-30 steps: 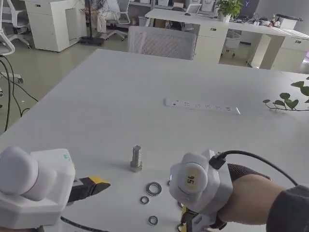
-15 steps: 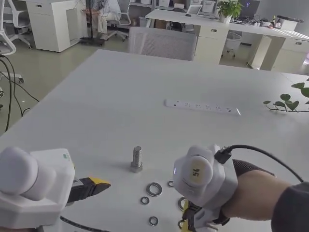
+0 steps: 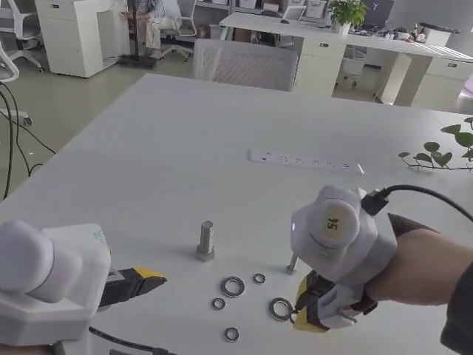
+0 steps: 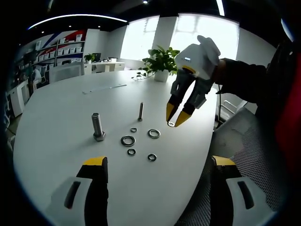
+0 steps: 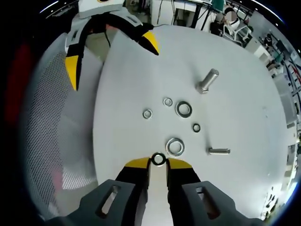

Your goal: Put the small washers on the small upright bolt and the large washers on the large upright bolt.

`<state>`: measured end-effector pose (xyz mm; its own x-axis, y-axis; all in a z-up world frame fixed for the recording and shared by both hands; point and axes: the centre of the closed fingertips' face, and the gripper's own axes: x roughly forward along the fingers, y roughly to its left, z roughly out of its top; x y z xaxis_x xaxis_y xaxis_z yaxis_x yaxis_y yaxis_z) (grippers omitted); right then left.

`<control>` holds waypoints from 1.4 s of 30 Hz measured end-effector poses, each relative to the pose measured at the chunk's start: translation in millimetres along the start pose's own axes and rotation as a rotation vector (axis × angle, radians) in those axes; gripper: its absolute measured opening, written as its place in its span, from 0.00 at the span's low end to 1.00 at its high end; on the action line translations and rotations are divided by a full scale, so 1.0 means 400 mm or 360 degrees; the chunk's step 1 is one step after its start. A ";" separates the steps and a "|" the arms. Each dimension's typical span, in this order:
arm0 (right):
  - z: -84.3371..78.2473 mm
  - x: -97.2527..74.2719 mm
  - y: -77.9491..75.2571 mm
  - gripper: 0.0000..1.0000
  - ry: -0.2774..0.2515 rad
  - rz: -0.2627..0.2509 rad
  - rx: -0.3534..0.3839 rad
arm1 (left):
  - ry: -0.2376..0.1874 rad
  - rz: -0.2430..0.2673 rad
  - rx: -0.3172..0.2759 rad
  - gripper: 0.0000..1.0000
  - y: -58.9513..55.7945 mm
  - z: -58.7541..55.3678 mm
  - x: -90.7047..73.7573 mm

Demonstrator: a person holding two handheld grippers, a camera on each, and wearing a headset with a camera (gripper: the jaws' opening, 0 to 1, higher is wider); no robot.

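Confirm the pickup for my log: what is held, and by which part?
Right gripper pinches a small washer by opposite edges of its rim; left gripper holds nothing.

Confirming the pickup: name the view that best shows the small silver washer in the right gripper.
The right gripper view: the small silver washer sits face-on, clamped between the right gripper's yellow tips. The left gripper view shows it tiny and distant; in the head view the gripper's body hides it.

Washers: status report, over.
Right tongs shut on small washer. Left tongs open. Large bolt, small bolt bare. Five washers loose on table, nothing blocking.
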<state>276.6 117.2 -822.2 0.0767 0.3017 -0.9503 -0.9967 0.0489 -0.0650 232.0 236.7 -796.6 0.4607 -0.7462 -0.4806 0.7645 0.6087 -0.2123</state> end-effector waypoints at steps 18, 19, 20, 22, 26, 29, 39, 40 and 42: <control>-0.010 -0.089 -0.115 0.14 -0.0022 -0.0133 0.0057 | 0.0003 0.0001 -0.0001 0.89 -0.008 -0.006 0.002; -0.009 -0.091 -0.123 0.14 -0.0019 -0.0141 0.0055 | 0.0002 0.0001 -0.0001 0.89 -0.008 -0.006 0.002; -0.009 -0.093 -0.131 0.14 -0.0013 -0.0149 0.0052 | 0.0003 -0.0001 -0.0001 0.89 -0.008 -0.007 0.002; -0.003 -0.100 -0.147 0.14 -0.0003 -0.0163 0.0042 | 0.0007 -0.0001 0.0002 0.89 -0.009 -0.008 0.003; 0.016 -0.106 -0.177 0.14 -0.0018 -0.0178 0.0033 | 0.0009 -0.0002 -0.0003 0.89 -0.008 -0.010 0.002; 0.019 -0.097 -0.198 0.14 -0.0003 -0.0184 0.0029 | 0.0004 0.0002 -0.0008 0.89 -0.005 -0.009 0.001; 0.021 -0.064 -0.229 0.14 0.0019 -0.0164 0.0032 | 0.0009 0.0004 -0.0015 0.88 -0.002 -0.012 0.001; 0.019 -0.062 -0.234 0.14 0.0032 -0.0172 0.0022 | 0.0010 0.0003 -0.0017 0.88 -0.001 -0.013 0.001; 0.019 -0.059 -0.236 0.14 0.0033 -0.0165 0.0022 | 0.0010 0.0004 -0.0019 0.88 0.000 -0.014 0.002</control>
<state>368.9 112.6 -791.4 0.1784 0.2745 -0.9449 -0.9830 0.0919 -0.1589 229.8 237.5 -801.6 0.4596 -0.7431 -0.4865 0.7581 0.6136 -0.2210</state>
